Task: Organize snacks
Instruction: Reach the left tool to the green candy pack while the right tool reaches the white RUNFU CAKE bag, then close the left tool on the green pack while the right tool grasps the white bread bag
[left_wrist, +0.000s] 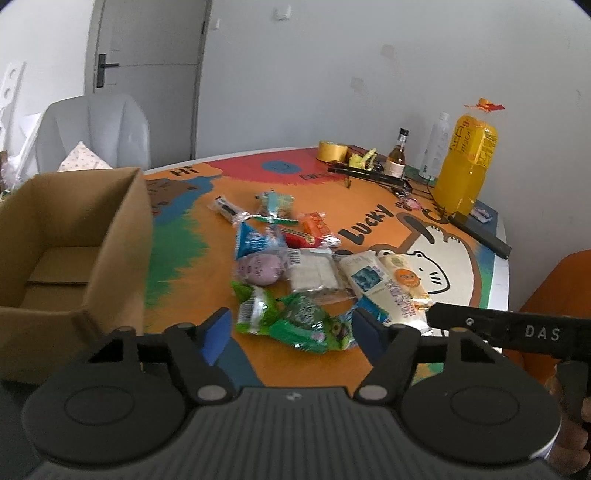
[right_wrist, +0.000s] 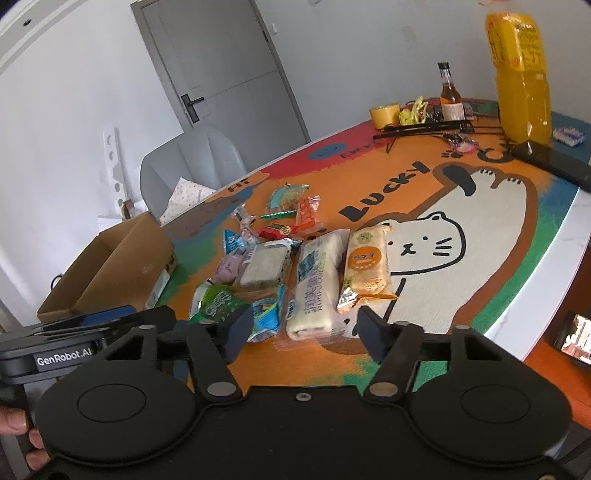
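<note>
Your left claw (left_wrist: 291, 332) and right claw (right_wrist: 301, 330) both stand wide, holding nothing, above the counter's (right_wrist: 480, 236) near edge. The snacks (left_wrist: 291, 266) lie heaped mid-counter. The long white pack (right_wrist: 316, 284) and orange pack (right_wrist: 367, 264) point their long axes toward the far edge. The cardboard box (left_wrist: 70, 236) stands at the left edge.

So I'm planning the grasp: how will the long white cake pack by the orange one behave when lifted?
The long white cake pack looks soft, so it would probably sag if gripped at one end. Its glossy film wrapper may slip. It seems light for its size; squeezing hard could crush it.
</note>
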